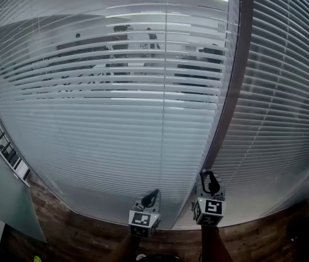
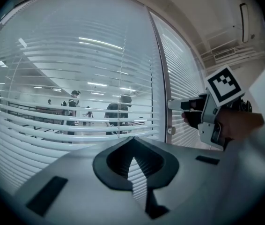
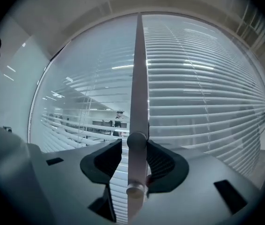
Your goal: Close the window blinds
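The right hand-held gripper (image 3: 134, 150) points level at the frame post (image 3: 139, 78) between the two panes. Its jaws stand wide on either side of a round knob (image 3: 136, 140) that sticks out from the post. A gap shows on the knob's left side, so the pads bracket the knob without clamping it. The left hand-held gripper (image 2: 133, 153) hangs just beside it in front of the left pane, jaws drawn together at the tips and nothing between them.

The task's thing, the left blind (image 1: 116, 113), covers the big pane straight ahead. Its lower slats lie flat and read as one pale sheet. A band across the upper middle is tilted open, and the office beyond (image 1: 122, 42) shows through in strips, with standing figures and ceiling lights. The right blind (image 1: 285, 91), past the post, looks shut all over.

By my reading the job is partly done at best. The knob is probably the tilt control, and what remains is to grip it and turn until that band flattens too.
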`<state>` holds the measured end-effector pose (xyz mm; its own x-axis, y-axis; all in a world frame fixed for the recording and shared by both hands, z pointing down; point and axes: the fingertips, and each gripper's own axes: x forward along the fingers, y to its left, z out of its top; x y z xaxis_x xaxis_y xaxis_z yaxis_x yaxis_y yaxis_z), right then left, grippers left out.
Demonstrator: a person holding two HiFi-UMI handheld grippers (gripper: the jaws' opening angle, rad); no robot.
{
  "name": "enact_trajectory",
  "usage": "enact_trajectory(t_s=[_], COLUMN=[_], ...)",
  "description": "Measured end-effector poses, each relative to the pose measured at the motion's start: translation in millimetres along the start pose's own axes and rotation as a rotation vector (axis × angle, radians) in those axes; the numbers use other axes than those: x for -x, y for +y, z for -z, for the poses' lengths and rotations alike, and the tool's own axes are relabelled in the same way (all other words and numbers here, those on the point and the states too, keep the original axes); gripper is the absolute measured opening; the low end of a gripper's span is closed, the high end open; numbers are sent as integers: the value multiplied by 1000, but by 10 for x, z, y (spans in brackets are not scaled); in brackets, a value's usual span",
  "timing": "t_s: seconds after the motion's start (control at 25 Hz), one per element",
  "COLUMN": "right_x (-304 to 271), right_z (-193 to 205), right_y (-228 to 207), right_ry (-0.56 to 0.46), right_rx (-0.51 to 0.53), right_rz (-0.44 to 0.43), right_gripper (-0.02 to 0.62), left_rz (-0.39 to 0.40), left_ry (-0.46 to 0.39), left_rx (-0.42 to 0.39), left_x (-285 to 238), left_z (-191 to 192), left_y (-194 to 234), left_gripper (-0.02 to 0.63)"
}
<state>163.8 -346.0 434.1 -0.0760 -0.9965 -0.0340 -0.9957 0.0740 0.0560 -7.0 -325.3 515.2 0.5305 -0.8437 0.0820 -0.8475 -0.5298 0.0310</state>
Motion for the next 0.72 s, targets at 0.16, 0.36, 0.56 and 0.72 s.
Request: enact_trajectory(t_s=[0.16, 0.36, 0.56, 0.72], right_x=[-31, -19, -16, -21], right_z=[47, 18, 0, -12], right_y=[-75, -73, -42, -37], right_ry=[-31, -13, 8, 14], right_rx=[-58, -61, -24, -8], right_rz=[17, 15, -18, -36], right_gripper=[130, 127, 127, 127], left_rz=[4, 2, 13, 25], left_ry=[25, 30, 16, 1], left_rx=[7, 4, 7, -2], left_x=[5, -19, -60, -95], left_z=[-3, 25, 44, 60], left_y=[-17, 11, -12, -49], left_gripper=[0, 0, 0, 0])
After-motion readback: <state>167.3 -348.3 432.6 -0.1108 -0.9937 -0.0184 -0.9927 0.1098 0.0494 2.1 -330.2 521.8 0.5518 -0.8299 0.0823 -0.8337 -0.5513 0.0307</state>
